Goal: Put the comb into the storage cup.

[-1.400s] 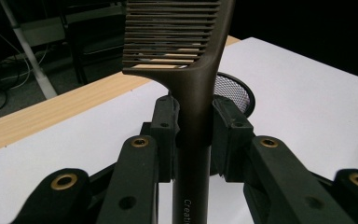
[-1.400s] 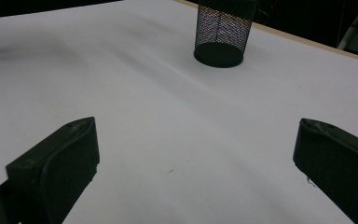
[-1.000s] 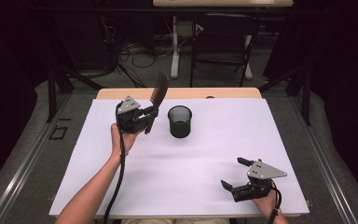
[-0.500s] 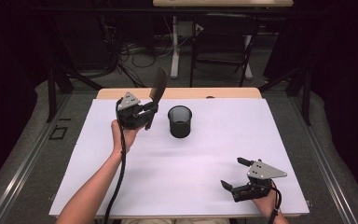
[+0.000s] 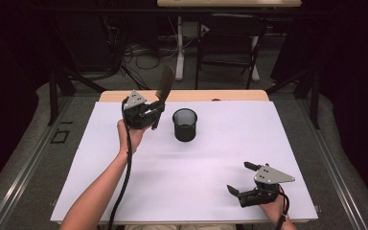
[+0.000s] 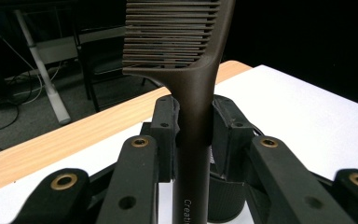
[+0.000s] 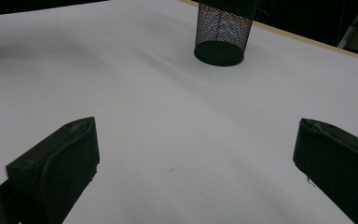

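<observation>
Barely anything's changed over the last second: the comb (image 6: 186, 79) is still clamped upright in the left gripper (image 5: 146, 112), just beside the mesh cup (image 5: 185, 124). Right gripper (image 5: 249, 184) is parked wide open, nothing held, on the bench (image 5: 182, 191).

Black tongs (image 5: 155, 109) with brass-ringed screw holes, grey plates, black cables.

Only readable bit is on the comb (image 6: 193, 102) handle in the left gripper view: small pale lettering running along it near the bottom edge, starts "Creati" and then gets cut off by the frame, so can't tell the full word. Nothing else legible anywhere, no labels, numbers or signs.
</observation>
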`<state>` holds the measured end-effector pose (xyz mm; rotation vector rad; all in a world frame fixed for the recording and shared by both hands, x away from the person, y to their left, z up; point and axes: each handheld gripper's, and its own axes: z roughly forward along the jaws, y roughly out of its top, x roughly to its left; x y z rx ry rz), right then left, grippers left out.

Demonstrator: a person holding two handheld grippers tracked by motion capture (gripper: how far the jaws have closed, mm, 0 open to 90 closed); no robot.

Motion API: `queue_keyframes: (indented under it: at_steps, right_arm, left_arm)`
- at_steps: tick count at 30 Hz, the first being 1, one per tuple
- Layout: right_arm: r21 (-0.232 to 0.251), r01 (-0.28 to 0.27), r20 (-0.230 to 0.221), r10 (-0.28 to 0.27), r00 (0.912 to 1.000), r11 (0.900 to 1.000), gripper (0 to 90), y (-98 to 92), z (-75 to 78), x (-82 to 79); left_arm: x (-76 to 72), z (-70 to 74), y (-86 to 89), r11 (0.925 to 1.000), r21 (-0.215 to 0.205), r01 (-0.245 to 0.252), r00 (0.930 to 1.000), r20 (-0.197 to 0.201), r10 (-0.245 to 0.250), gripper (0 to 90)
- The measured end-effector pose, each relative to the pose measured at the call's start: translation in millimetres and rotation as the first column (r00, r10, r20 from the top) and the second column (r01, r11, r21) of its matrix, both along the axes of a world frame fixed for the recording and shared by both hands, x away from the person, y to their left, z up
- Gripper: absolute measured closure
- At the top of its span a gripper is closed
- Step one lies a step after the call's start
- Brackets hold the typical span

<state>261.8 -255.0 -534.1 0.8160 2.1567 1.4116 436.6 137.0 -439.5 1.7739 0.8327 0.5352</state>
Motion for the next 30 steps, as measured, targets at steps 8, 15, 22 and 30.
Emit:
queue_keyframes:
  at_steps: [8,15,22,30]
  right_arm:
    - [-0.001,0.000,0.000,0.000,1.0000,1.000,0.0,-0.3,-0.1,0.1]
    - [0.001,0.002,0.000,-0.002,1.0000,1.000,0.0,-0.4,-0.1,0.0]
    - [0.001,0.001,-0.001,-0.001,1.0000,1.000,0.0,-0.4,-0.1,0.0]
    - [0.001,0.003,0.001,-0.003,1.0000,1.000,0.0,-0.9,0.1,-0.3]
  left_arm:
    - [4.5,3.5,-4.3,1.0000,-0.006,-0.004,0.9999,0.010,0.004,72.5]
    - [8.1,2.2,-6.3,0.9999,-0.012,-0.007,0.9999,0.010,0.008,72.5]
    - [10.6,3.5,-8.2,0.9997,-0.020,-0.014,0.9998,0.014,0.014,72.5]
    - [14.4,2.9,-12.8,0.9995,-0.026,-0.019,0.9997,0.017,0.019,72.5]
